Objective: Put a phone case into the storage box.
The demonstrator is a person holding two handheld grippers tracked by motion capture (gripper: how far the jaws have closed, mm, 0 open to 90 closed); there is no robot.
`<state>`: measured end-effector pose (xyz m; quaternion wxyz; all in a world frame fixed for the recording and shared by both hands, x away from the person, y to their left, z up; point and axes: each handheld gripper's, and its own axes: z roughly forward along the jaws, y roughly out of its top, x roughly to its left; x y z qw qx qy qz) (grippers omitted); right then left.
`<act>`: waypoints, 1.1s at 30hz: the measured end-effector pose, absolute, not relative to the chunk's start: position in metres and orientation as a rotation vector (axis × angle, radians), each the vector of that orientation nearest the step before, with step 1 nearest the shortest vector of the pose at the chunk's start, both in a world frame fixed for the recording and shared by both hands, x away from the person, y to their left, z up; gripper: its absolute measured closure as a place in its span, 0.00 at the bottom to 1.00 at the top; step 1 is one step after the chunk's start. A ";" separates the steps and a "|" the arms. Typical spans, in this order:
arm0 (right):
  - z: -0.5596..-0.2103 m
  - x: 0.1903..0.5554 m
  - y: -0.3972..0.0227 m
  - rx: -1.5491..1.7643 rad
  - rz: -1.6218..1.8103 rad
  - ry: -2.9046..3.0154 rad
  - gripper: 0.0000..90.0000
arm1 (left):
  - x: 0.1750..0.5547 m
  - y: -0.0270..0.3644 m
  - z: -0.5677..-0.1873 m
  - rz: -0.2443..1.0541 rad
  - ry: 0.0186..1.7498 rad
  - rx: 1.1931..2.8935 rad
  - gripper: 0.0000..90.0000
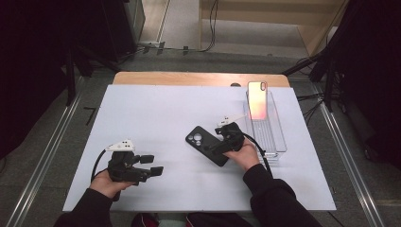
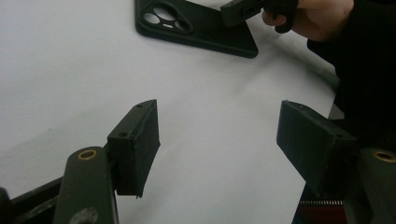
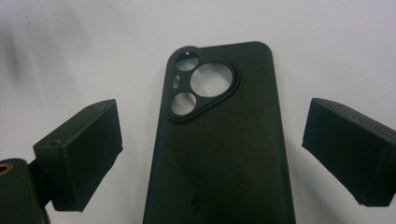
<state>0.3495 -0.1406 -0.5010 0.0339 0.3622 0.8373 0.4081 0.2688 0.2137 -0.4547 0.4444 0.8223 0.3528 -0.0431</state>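
A black phone case (image 1: 206, 145) lies flat on the white table mat (image 1: 156, 109), its camera cutouts facing up. My right gripper (image 1: 218, 141) hovers low over the case's near end. In the right gripper view the case (image 3: 219, 154) lies between the jaws of the open right gripper (image 3: 212, 126), which stand wide on either side without touching it. My left gripper (image 1: 155, 164) rests near the front left of the mat, open with nothing between its fingers (image 2: 135, 140). From the left gripper view the case (image 2: 196, 28) lies farther off, with the other hand over it.
A clear plastic tray (image 1: 279, 142) stands at the right of the mat, with a phone (image 1: 257, 99) with a pink-orange back propped upright at its far end. The mat's front edge runs just before the person's sleeves.
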 end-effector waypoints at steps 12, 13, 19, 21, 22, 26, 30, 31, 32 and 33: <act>-0.516 0.348 -0.132 1.060 1.149 2.620 0.03 | 0.269 0.214 -0.455 -0.108 0.877 2.036 0.33; -0.516 0.347 -0.132 1.061 1.153 2.619 0.03 | 0.269 0.214 -0.455 -0.108 0.877 2.036 0.33; -0.520 0.340 -0.128 0.969 1.095 2.587 0.03 | 0.269 0.214 -0.455 -0.106 0.877 2.036 0.33; -0.521 0.338 -0.126 0.950 1.071 2.568 0.05 | 0.269 0.214 -0.455 -0.107 0.879 2.034 0.33; -0.521 0.337 -0.125 0.938 1.058 2.564 0.06 | 0.269 0.214 -0.455 -0.107 0.879 2.034 0.33; -0.521 0.335 -0.124 0.943 1.040 2.544 0.09 | 0.269 0.214 -0.455 -0.107 0.880 2.037 0.33; -0.521 0.335 -0.125 0.939 1.045 2.535 0.11 | 0.269 0.214 -0.455 -0.104 0.881 2.036 0.33; -0.521 0.335 -0.125 0.941 1.043 2.537 0.11 | 0.269 0.214 -0.455 -0.103 0.880 2.037 0.33; -0.521 0.335 -0.125 0.941 1.045 2.537 0.12 | 0.270 0.214 -0.454 -0.101 0.879 2.037 0.33; -0.521 0.335 -0.126 0.941 1.045 2.538 0.12 | 0.270 0.214 -0.454 -0.102 0.880 2.036 0.33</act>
